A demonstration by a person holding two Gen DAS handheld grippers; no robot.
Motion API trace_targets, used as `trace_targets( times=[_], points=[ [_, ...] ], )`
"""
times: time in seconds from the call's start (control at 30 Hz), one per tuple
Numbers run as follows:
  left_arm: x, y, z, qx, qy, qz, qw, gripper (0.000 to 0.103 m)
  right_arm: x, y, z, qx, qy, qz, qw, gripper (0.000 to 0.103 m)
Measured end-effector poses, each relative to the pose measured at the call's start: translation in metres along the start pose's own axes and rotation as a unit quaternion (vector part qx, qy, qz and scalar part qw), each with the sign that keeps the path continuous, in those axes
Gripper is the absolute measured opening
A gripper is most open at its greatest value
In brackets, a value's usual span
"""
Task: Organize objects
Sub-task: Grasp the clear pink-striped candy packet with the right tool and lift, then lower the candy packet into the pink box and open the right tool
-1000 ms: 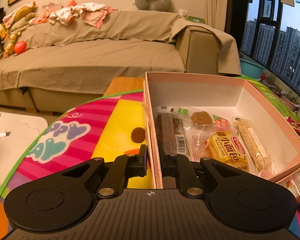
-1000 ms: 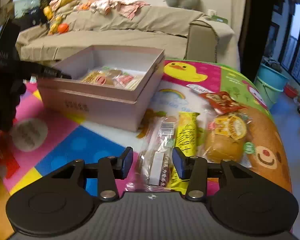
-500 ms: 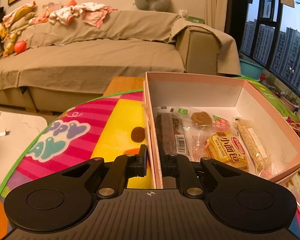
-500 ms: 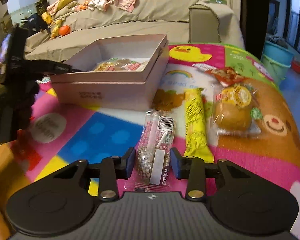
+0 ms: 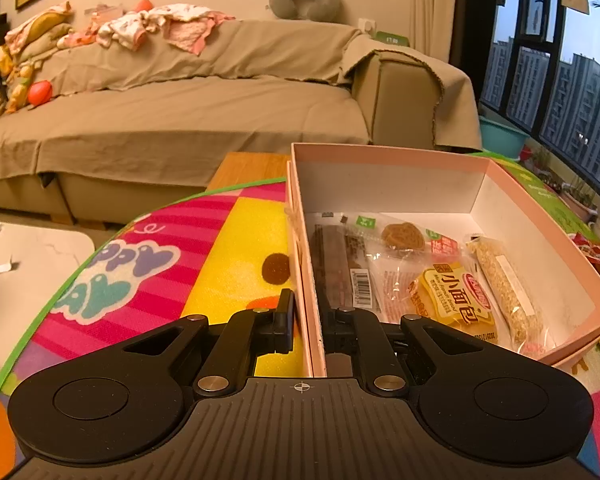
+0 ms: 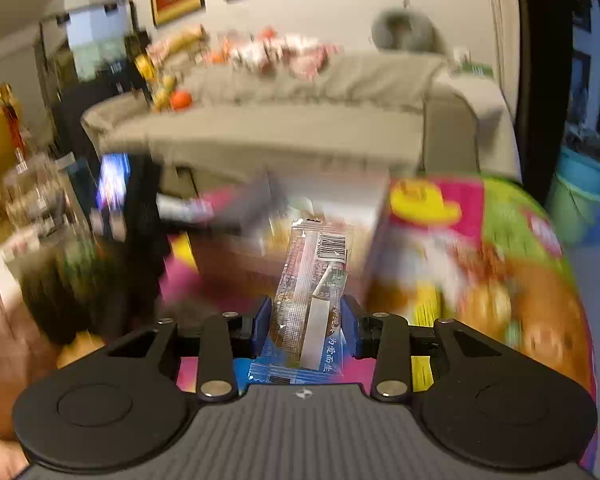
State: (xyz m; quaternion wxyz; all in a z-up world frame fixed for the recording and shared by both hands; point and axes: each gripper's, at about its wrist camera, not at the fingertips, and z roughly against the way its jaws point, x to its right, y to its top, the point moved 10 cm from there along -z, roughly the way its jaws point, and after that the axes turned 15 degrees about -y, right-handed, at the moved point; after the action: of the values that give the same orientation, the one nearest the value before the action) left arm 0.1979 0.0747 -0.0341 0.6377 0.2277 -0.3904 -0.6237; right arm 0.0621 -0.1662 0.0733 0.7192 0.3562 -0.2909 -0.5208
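The colourful cartoon play mat [image 5: 220,264] covers the bench and carries the open pink cardboard box [image 5: 540,248], which stands near its far edge. The left gripper [image 5: 306,320] has its jaws narrowed on the box's near side wall, one finger outside and one inside, likely to steady it. Free floor shows inside the box by its far wall. The right gripper [image 6: 306,328] has its jaws closed on a clear plastic snack packet [image 6: 314,280], lifted clear of the mat and aimed at the box.
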Motion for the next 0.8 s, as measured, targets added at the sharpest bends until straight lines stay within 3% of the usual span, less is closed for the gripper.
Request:
trace_targets(
  times=[0.17, 0.33, 0.5, 0.6, 0.8],
  points=[
    [0.0, 0.0, 0.0, 0.001, -0.001, -0.001, 1.0, 0.012, -0.009, 0.08, -0.014, 0.044, 0.036, -0.051, 0.997, 0.037],
    [0.0, 0.0, 0.0, 0.002, -0.006, -0.001, 1.0, 0.012, -0.03, 0.124, -0.081, 0.01, 0.066, -0.105, 0.992, 0.037],
    [0.0, 0.0, 0.001, 0.002, -0.01, -0.003, 0.9999, 0.012, -0.049, 0.113, -0.165, -0.067, 0.045, -0.131, 0.988, 0.037],
    [-0.001, 0.001, 0.0, 0.002, -0.011, -0.004, 0.9999, 0.012, -0.056, 0.097, -0.193, -0.099, 0.049, -0.153, 0.982, 0.037],
    [0.0, 0.001, -0.001, 0.002, -0.012, -0.004, 0.9999, 0.012, -0.06, 0.086, -0.206, -0.101, 0.075, -0.166, 0.978, 0.043]
  ],
)
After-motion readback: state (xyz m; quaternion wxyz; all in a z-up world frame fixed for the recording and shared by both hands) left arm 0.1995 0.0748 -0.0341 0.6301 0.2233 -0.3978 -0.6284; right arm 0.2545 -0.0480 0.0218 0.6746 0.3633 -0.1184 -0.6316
